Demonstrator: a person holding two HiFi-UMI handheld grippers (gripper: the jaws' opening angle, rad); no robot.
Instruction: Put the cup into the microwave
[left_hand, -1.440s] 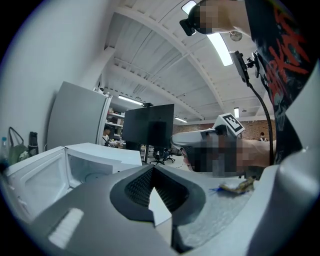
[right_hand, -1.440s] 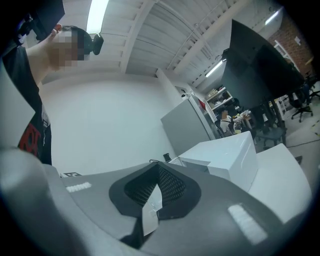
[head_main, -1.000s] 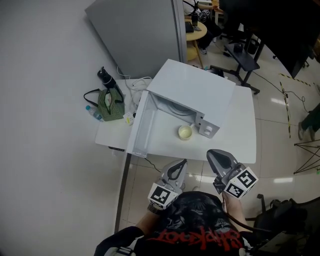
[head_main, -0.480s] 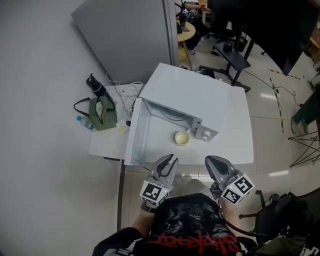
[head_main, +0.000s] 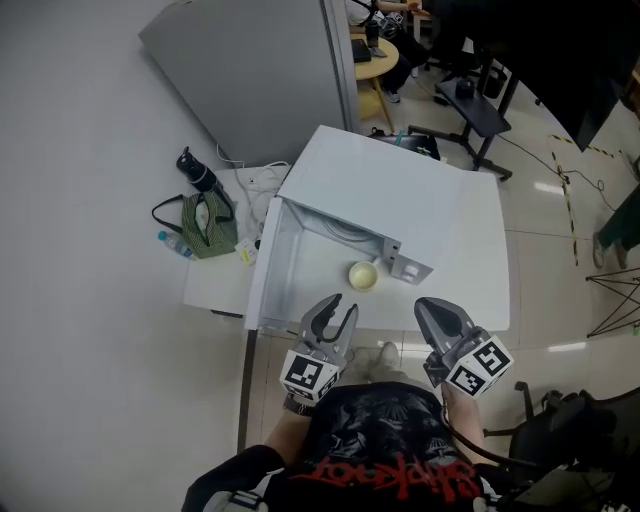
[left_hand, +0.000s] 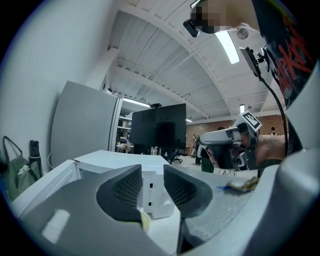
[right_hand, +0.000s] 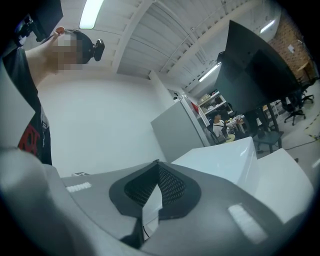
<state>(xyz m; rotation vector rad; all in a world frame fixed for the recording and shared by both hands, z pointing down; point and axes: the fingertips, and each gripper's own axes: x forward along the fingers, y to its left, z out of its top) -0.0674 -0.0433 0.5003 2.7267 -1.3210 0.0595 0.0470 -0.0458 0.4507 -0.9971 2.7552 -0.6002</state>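
Though shut a second ago, left claw (head_main: 338, 306) now mid-opening, empty; right claw (head_main: 428, 306) closed, empty.

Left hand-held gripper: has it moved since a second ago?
Yes. The left hand-held gripper has come forward over the table's front edge, toward the cup; its jaws are opening, nothing between them.

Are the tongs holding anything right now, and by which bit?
Nothing is held. The left tongs are opening with nothing between them, the right tongs are shut on nothing, and the cup sits untouched on the table.
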